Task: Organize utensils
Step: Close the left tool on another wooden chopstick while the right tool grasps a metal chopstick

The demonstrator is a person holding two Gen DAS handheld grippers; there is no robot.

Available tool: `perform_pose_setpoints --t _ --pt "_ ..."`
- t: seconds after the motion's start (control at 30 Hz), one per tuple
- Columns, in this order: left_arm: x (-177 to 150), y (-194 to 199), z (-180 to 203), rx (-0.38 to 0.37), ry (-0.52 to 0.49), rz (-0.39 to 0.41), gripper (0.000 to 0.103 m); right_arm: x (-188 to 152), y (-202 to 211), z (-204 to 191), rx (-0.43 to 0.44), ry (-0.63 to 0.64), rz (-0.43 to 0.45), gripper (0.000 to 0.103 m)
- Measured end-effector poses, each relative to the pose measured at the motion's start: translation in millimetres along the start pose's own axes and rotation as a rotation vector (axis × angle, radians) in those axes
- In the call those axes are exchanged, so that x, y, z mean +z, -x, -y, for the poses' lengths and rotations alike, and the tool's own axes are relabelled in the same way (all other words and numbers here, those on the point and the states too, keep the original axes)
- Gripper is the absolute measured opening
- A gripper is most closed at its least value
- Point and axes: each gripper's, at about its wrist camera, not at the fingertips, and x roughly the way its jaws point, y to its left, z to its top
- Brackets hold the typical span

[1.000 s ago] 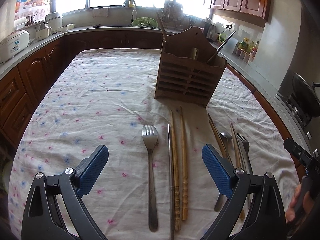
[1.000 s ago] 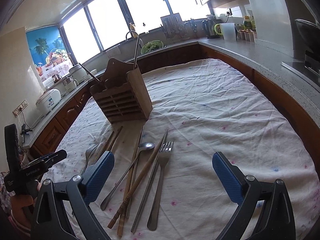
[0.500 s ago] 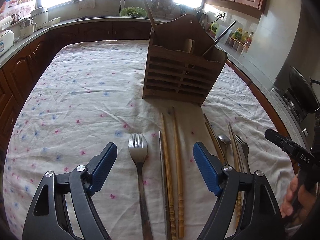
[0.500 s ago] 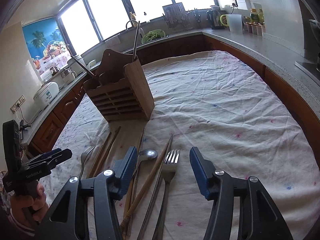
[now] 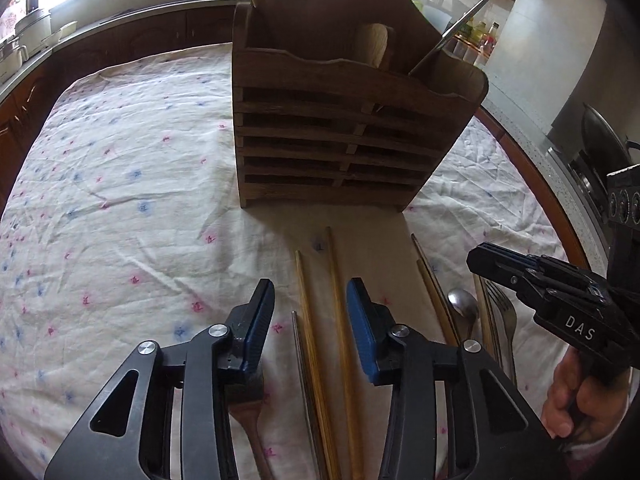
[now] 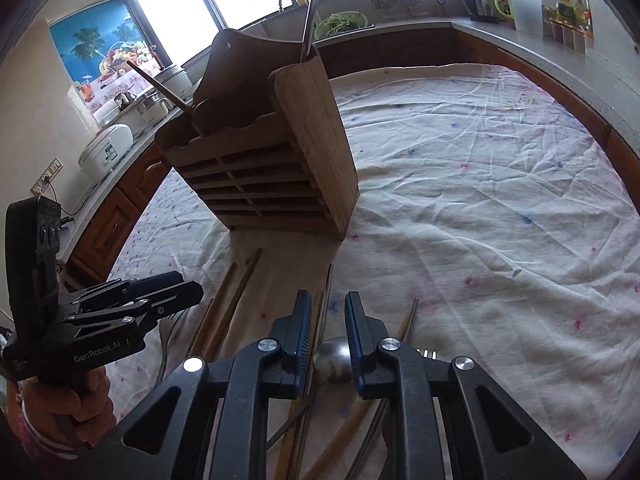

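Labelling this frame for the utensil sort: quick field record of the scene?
surface: flowered tablecloth
holder: wooden utensil rack, upright, some utensils already in it
loose items: wooden chopsticks, spoon, forks, lying in front of rack
left hand-held gripper: closing, chopsticks between jaws
right hand-held gripper: closing over spoon

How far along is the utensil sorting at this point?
Early. Done: the wooden holder already has a few pieces standing in it. In hand: nothing yet. The left gripper is closing its jaws around wooden chopsticks; the right gripper is closing just above the spoon. Left: the chopsticks, spoon and fork all lie on the tablecloth.
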Motion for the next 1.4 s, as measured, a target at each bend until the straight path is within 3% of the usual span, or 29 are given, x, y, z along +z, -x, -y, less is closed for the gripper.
perform_pose_setpoints --t 0.23,0.43,0.6,0.8,1.1,1.23,1.4 --pt "6 -26 -1 0.029 -0.028 -0.051 0.018 6 -28 -3 -0.014 0.026 -0.061 0.013" --pt "6 -27 -6 0.016 -0.036 -0.059 0.017 5 -45 -5 -0.060 0.059 -0.096 0.005" --pt "13 -31 -5 0.021 -0.042 -0.077 0.017 13 -55 -11 -0.094 0.096 -0.112 0.004" --pt "16 -33 -2 0.029 -0.069 -0.092 0.017 21 -60 -6 -0.072 0.056 -0.113 0.004" --pt "19 -42 22 0.096 -0.139 -0.067 0.016 24 -70 -21 -0.102 0.143 -0.101 0.009" --pt "20 -43 23 0.102 -0.143 -0.067 0.007 24 -70 -21 -0.094 0.153 -0.099 0.008" --pt "22 -38 14 0.068 -0.104 -0.084 0.005 25 -65 -15 -0.045 0.088 -0.089 0.005"
